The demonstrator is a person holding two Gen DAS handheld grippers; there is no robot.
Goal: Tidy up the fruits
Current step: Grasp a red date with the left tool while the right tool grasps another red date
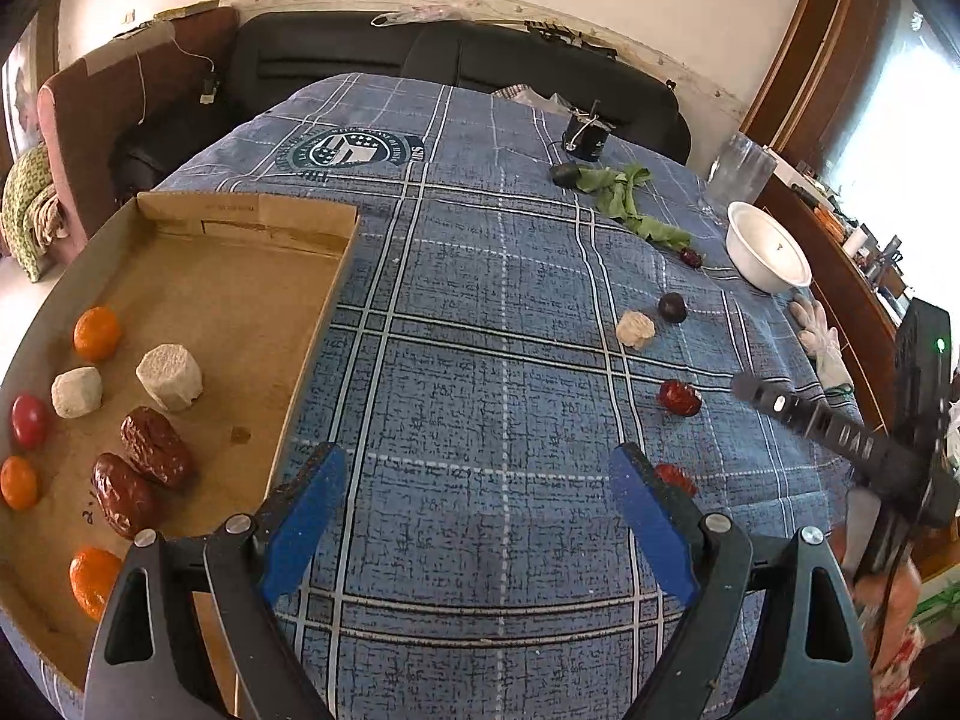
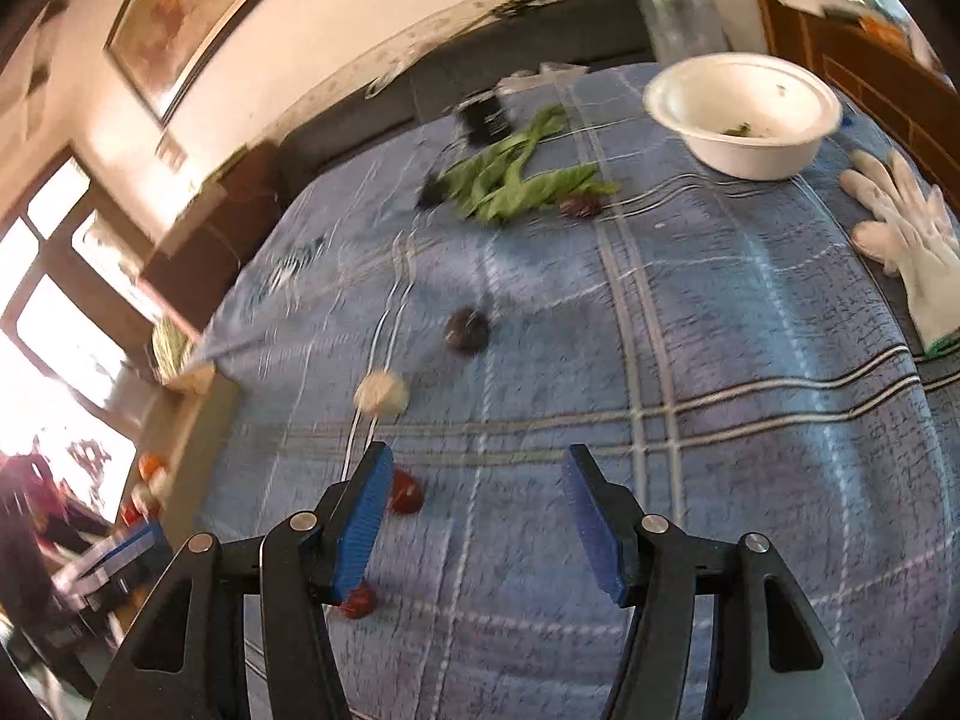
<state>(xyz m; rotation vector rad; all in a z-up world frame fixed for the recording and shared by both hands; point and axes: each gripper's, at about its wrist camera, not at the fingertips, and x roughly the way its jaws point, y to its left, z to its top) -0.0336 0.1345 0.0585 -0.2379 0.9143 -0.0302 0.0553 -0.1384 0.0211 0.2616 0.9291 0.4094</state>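
Both grippers, left (image 1: 477,483) and right (image 2: 477,483), spread, empty. Cardboard tray (image 1: 252,222): oranges, dates, pale chunks (one tomato). Loose fruit on blue cloth (image 1: 480,330); white bowl (image 2: 744,114) beyond.

Both wrist cameras sit close behind their jaws, angled down at the table (image 1: 480,312); both share the white bowl (image 2: 744,114) beyond them.

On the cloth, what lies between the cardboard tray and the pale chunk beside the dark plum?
Nothing: in the left wrist view only bare plaid tablecloth stretches from the cardboard tray to the pale chunk beside the dark plum.
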